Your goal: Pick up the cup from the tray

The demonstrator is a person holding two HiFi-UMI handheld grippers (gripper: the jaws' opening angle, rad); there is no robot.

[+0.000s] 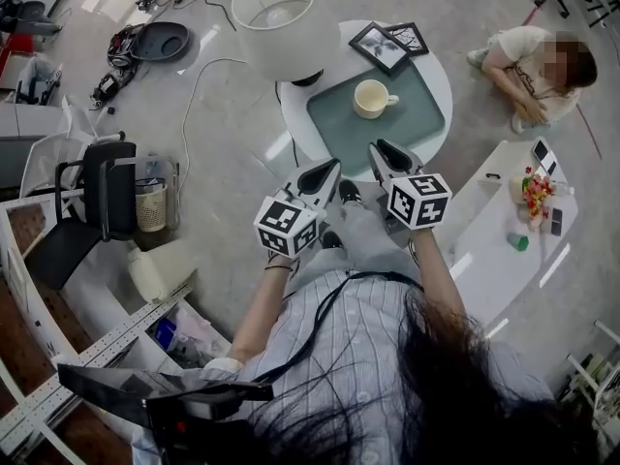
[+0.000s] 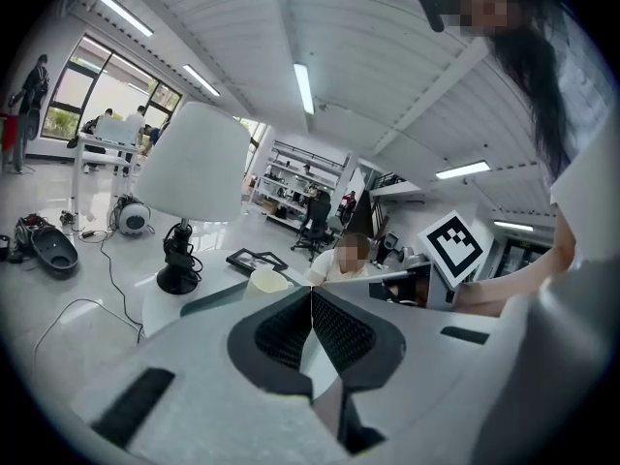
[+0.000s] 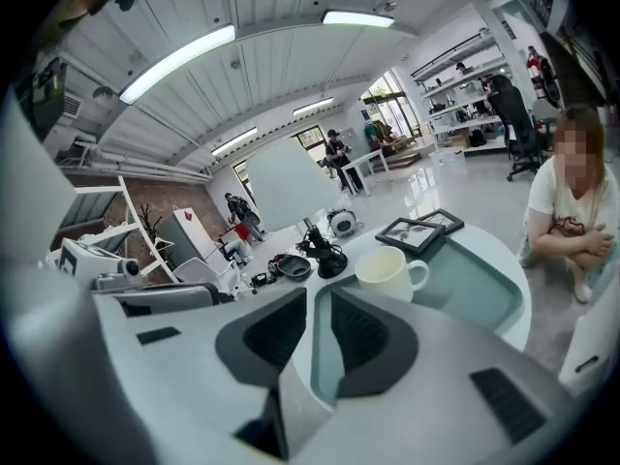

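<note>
Bright, even light from ceiling strip lamps (image 3: 179, 61); both gripper views bulge, corners black, foreground soft.

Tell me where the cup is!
In the head view, the cup sits on the green tray on the round table, just below the picture frames and right of the lamp.

Looks steeply down from overhead on the table (image 1: 438, 71); peers low across it from behind each pair of jaws, close in. Shares cup (image 1: 372, 98) and lamp (image 1: 281, 22) in all three.

Right claw (image 3: 319, 292) closed, nothing gripped. Cream cup (image 3: 386, 271) upright on teal tray (image 3: 475, 284), round white desk (image 3: 484, 235).
</note>
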